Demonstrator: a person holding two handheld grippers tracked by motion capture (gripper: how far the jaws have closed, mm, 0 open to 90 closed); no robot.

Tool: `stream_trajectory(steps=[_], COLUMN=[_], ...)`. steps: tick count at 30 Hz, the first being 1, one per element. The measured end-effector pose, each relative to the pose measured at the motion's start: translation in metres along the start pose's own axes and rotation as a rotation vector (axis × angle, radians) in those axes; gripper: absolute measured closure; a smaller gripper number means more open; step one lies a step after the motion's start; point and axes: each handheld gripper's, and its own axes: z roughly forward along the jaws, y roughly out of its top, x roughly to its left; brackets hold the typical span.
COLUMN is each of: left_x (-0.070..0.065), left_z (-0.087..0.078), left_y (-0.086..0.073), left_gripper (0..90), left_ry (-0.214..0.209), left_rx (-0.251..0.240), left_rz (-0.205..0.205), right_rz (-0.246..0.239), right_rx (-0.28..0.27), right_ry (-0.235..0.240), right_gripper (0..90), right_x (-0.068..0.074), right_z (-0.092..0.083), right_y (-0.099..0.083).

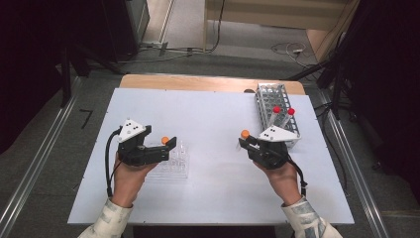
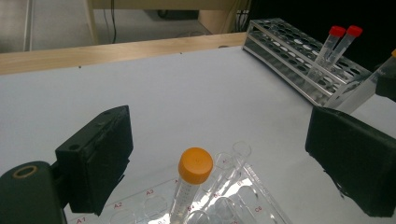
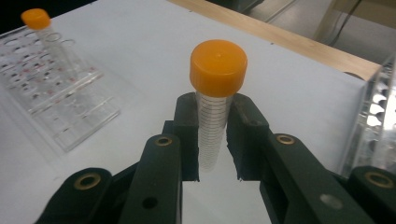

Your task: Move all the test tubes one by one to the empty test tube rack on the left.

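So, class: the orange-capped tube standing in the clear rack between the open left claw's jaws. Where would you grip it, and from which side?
Grip the orange-capped tube on its bare wall just under the cap, coming in level from the near side where the left claw already straddles it. It stands nearly upright in the clear rack, so its lower part is hemmed in.

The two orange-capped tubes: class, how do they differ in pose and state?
The tube in the clear rack stands free between the left claw's open jaws; the held tube is clamped in the right claw, off the table. Both have orange screw caps and clear bodies.
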Motion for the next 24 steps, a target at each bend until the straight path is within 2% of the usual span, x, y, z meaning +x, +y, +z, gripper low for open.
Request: stream_trajectory(steps=[5, 10, 18, 24], left_x=[-0.004, -0.011, -0.029, -0.044], left_z=[-0.001, -0.002, -0.001, 0.004], left_y=[0.001, 0.001, 0.001, -0.002], left_gripper=[8.1, 10.6, 14.8, 19.2], left_ry=[-0.009, 0.000, -0.033, -0.071], left_rx=[-0.002, -0.009, -0.007, -0.002], left_rz=[0.010, 0.033, 0.075, 0.107], right_rz=[-0.021, -0.044, -0.079, -0.096], right_rx=[0.009, 0.019, 0.045, 0.059], right_ry=[0.051, 0.092, 0.139, 0.165], right_gripper=[72.1, 72.1, 72.1, 72.1], right_x=[0.016, 0.031, 0.052, 0.062], right_z=[0.006, 0.013, 0.026, 0.036], right_y=[0.002, 0.002, 0.003, 0.004])
